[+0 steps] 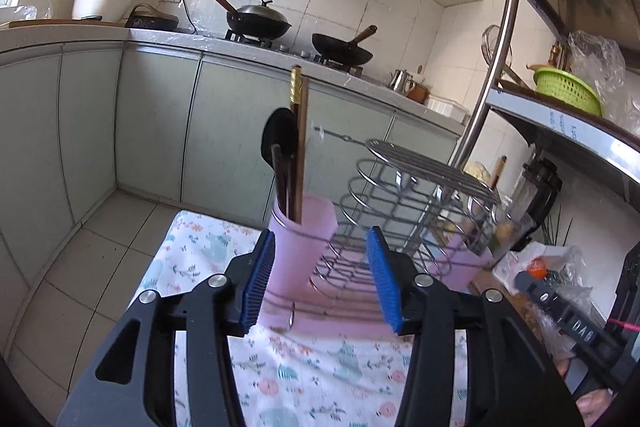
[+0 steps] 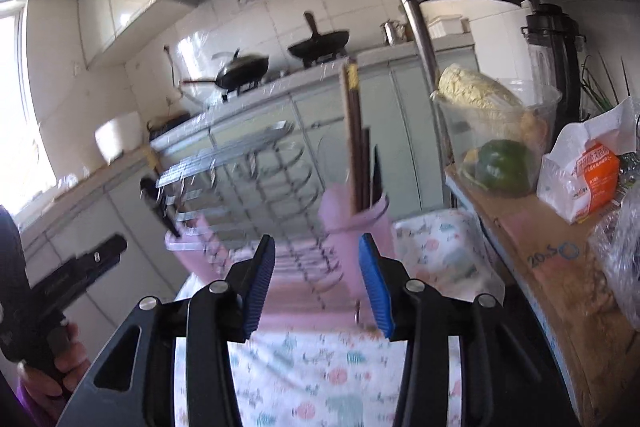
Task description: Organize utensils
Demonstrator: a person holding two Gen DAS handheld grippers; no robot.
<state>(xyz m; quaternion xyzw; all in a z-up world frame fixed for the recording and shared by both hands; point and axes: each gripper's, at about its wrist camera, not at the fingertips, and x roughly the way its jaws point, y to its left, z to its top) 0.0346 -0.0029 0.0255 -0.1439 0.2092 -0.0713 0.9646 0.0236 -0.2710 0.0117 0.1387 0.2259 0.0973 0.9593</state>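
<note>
A pink cup (image 1: 298,247) stands at the left end of a wire dish rack (image 1: 404,203) on a pink tray (image 1: 336,323). It holds brown chopsticks (image 1: 298,147) and a black spoon (image 1: 278,139). My left gripper (image 1: 324,279) is open and empty just in front of the cup. In the right wrist view the same cup (image 2: 360,239) with chopsticks (image 2: 354,131) is ahead of my right gripper (image 2: 318,287), which is open and empty. The rack (image 2: 248,179) is blurred there. A second pink cup (image 1: 464,259) sits at the rack's right end.
The tray rests on a floral cloth (image 1: 320,379). The right gripper (image 1: 560,311) shows at the right in the left wrist view. A shelf unit (image 1: 560,123) with a green basket (image 1: 568,91) stands right. Food bags and a container of vegetables (image 2: 496,139) sit on a cardboard box (image 2: 560,267).
</note>
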